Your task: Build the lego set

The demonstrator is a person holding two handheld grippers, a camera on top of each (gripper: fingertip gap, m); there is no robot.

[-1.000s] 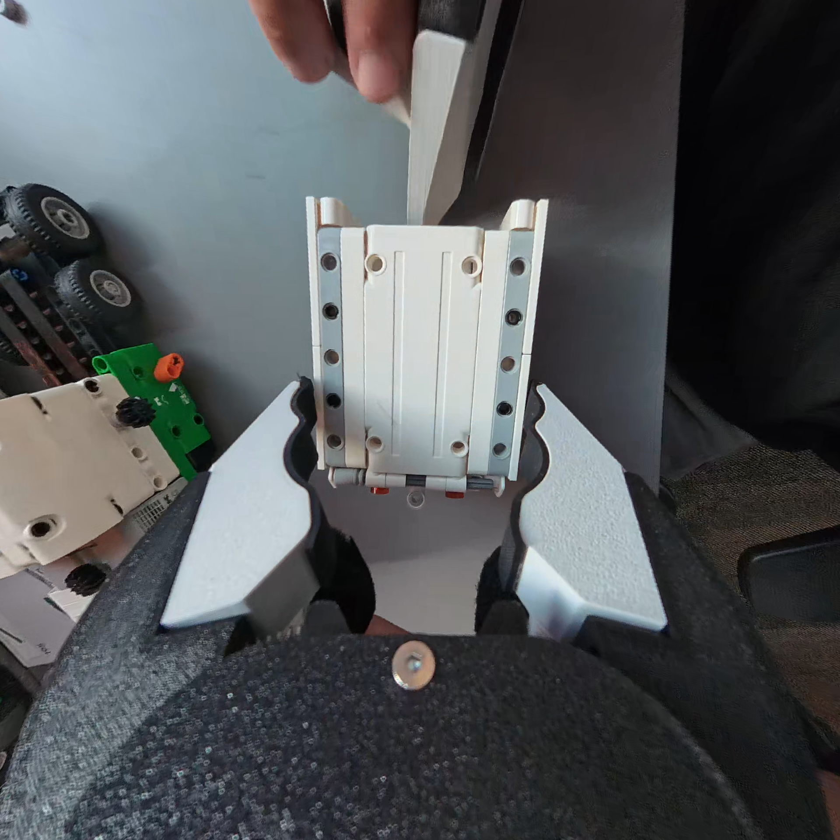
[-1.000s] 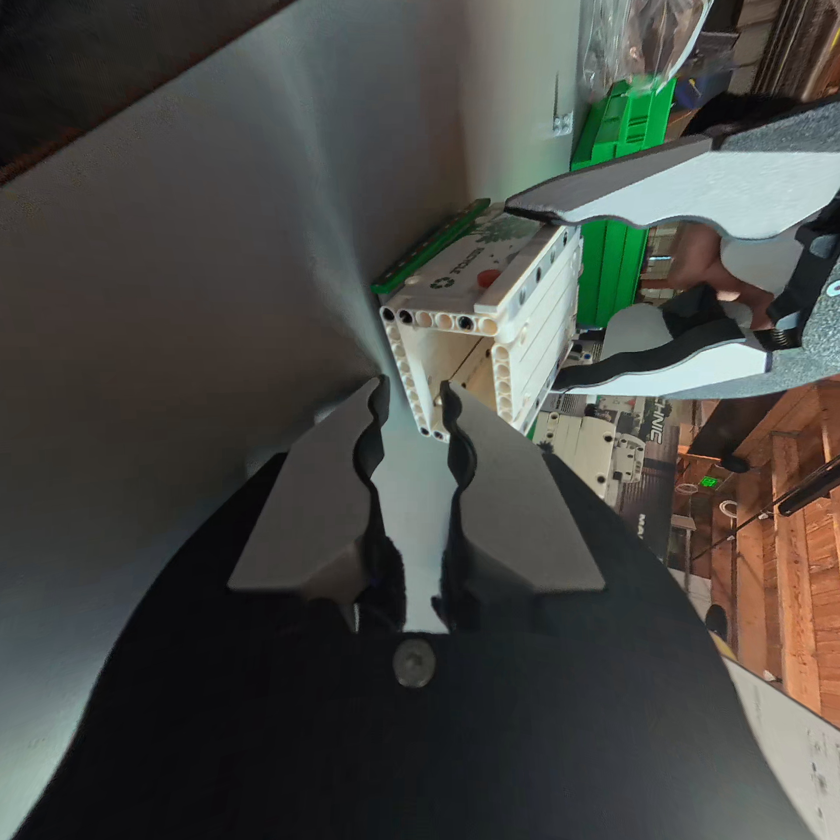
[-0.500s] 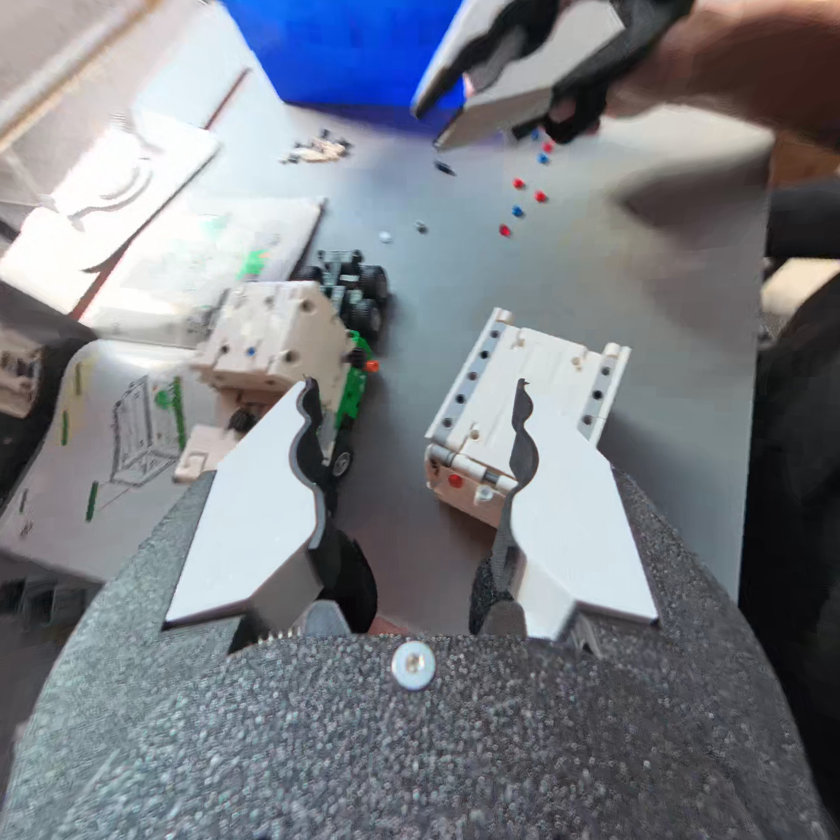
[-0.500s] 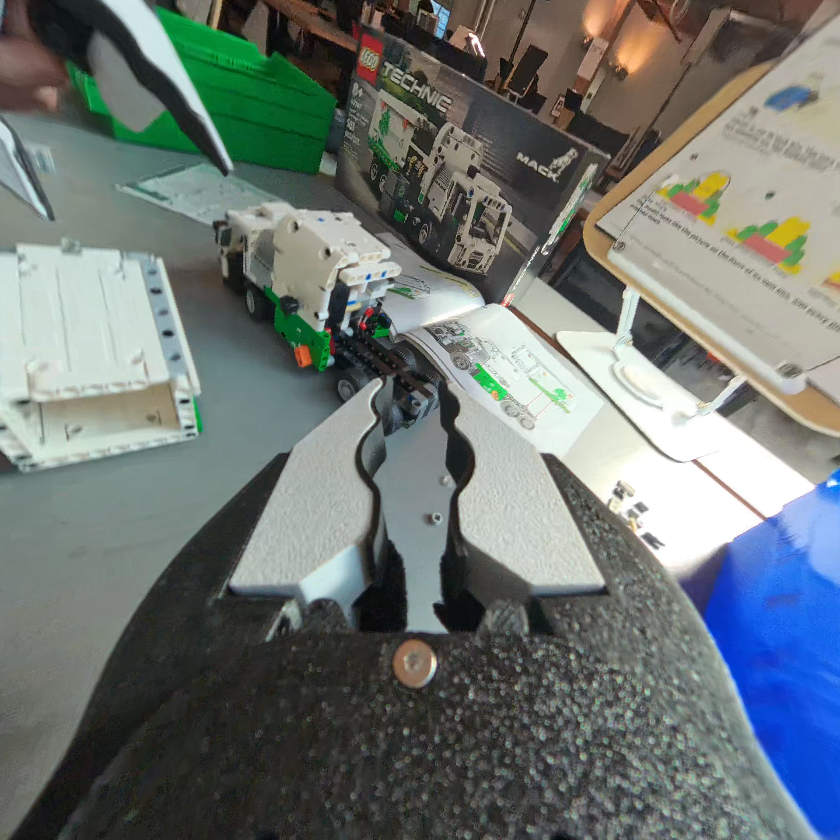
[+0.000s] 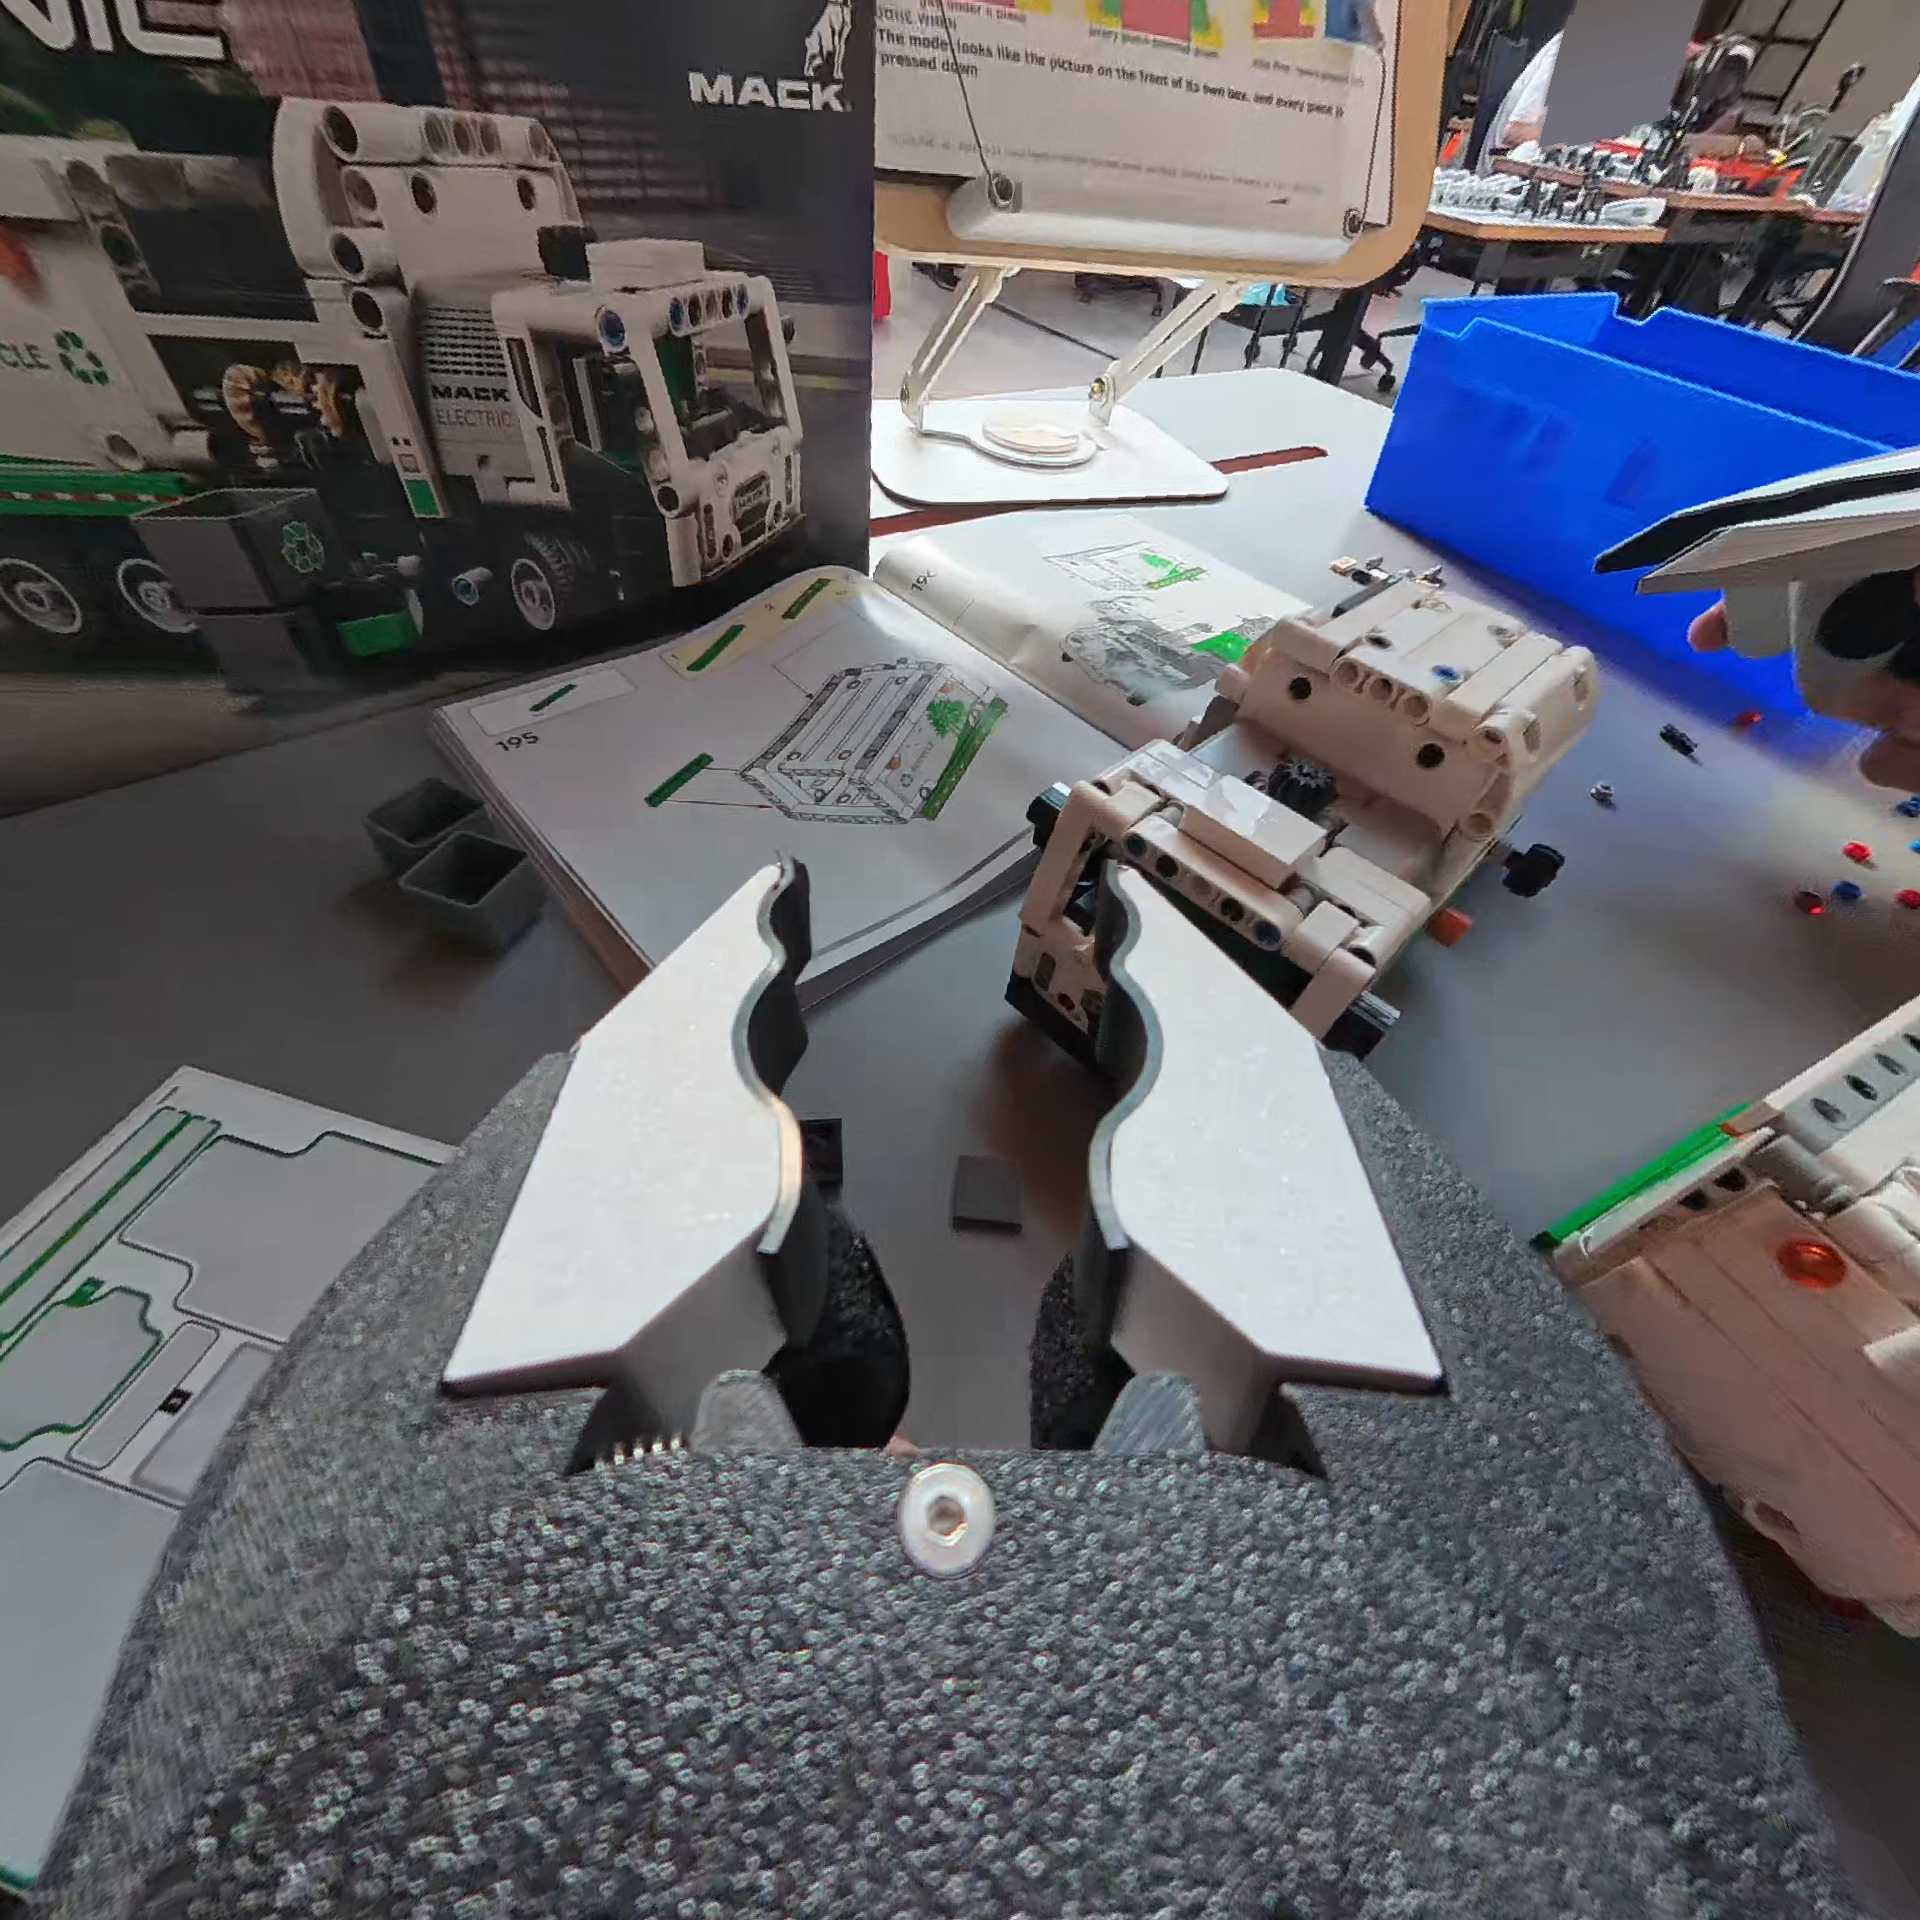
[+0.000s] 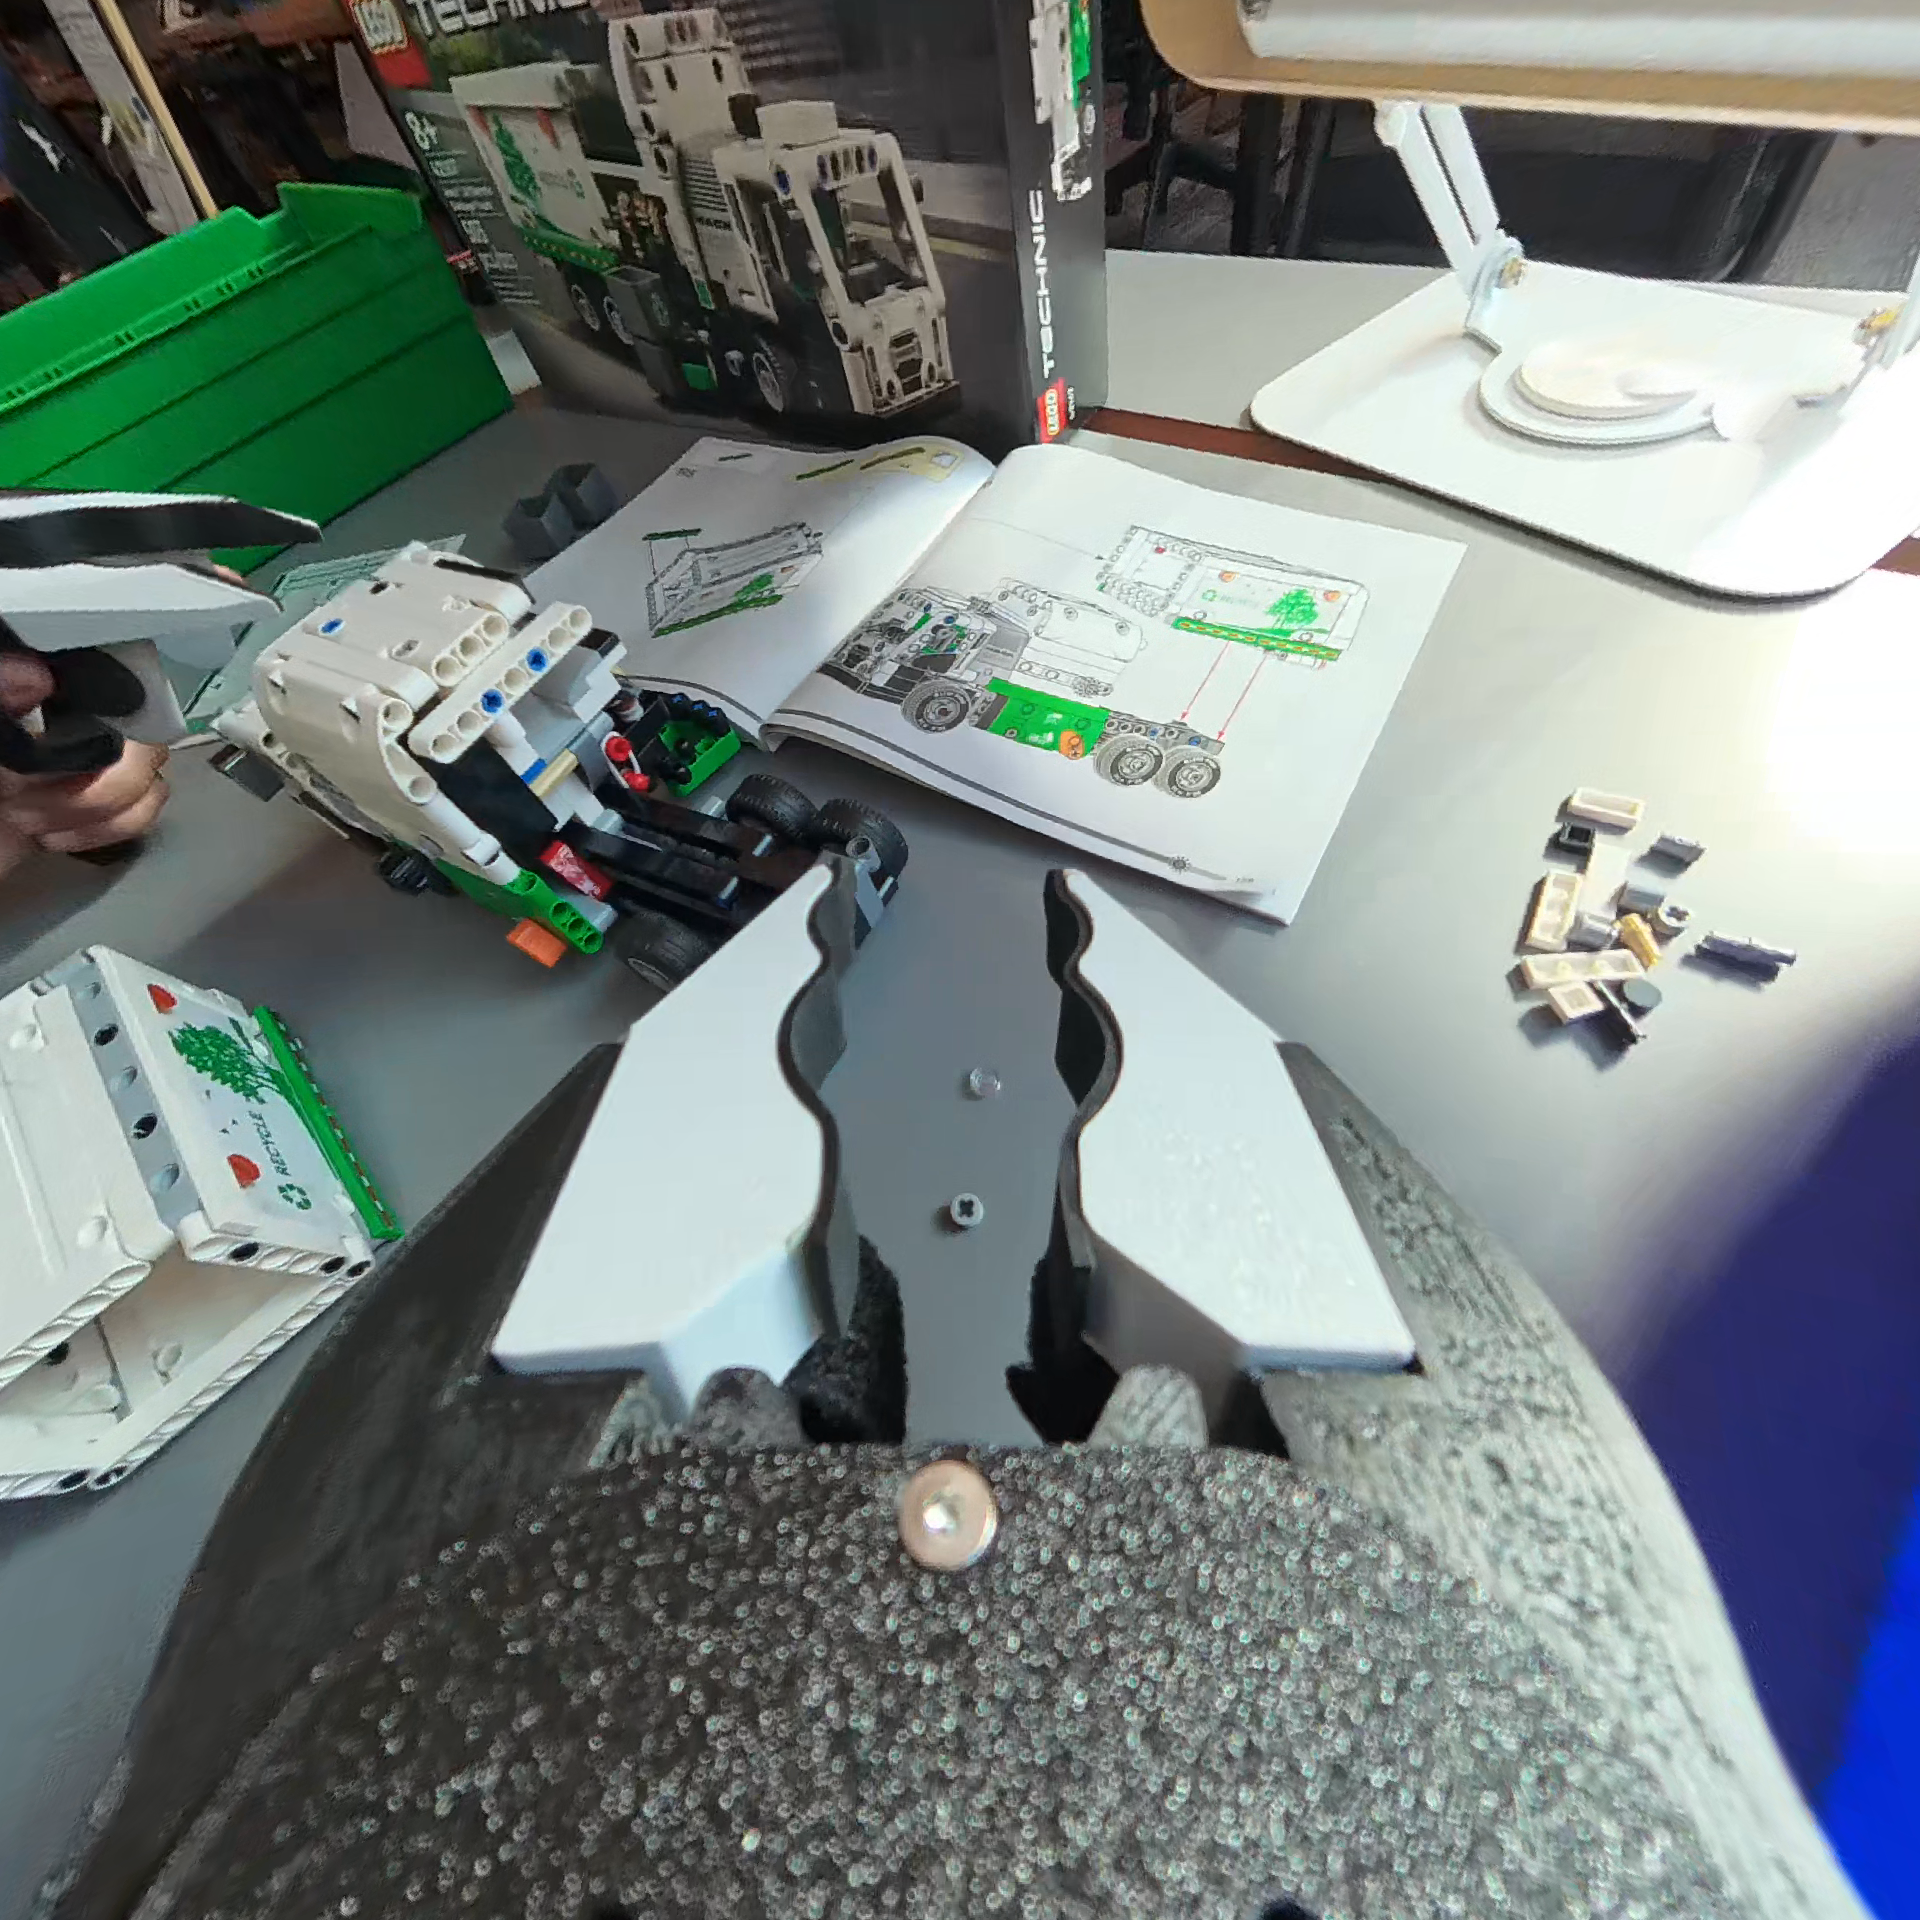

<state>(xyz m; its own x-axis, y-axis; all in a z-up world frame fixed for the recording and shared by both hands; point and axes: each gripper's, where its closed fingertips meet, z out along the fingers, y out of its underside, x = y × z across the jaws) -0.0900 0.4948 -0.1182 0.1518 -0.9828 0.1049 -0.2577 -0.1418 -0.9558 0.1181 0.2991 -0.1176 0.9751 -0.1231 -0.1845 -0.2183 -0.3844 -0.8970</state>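
The partly built truck [image 5: 1299,810] with white cab and black chassis stands on the grey table, and also shows in the right wrist view [image 6: 499,748]. The white container body [image 6: 156,1143] with green trim lies on the table at the left, apart from the truck; it sits at the right edge of the left wrist view [image 5: 1766,1299]. My left gripper [image 5: 951,904] is open and empty, its right finger just in front of the cab. My right gripper [image 6: 945,883] is open and empty, just right of the truck's rear wheels.
The open instruction booklet [image 6: 1039,675] lies behind the truck, with the set's box [image 5: 416,364] upright beyond. Also here: a blue bin [image 5: 1662,436], a green bin [image 6: 229,343], a white stand [image 6: 1610,416], small parts [image 6: 1610,914], loose pins [image 5: 1849,894], two grey cups [image 5: 457,862], a sticker sheet [image 5: 156,1299] and a dark tile [image 5: 985,1195]. My left gripper is the nearer one to the dark tile [image 5: 985,1195]: about 8 centimeters, against 30 centimeters.
A second ago my left gripper straddled the upright white body. The body now lies on the table. Both grippers have swung away toward the truck and booklet. The right jaws have widened.
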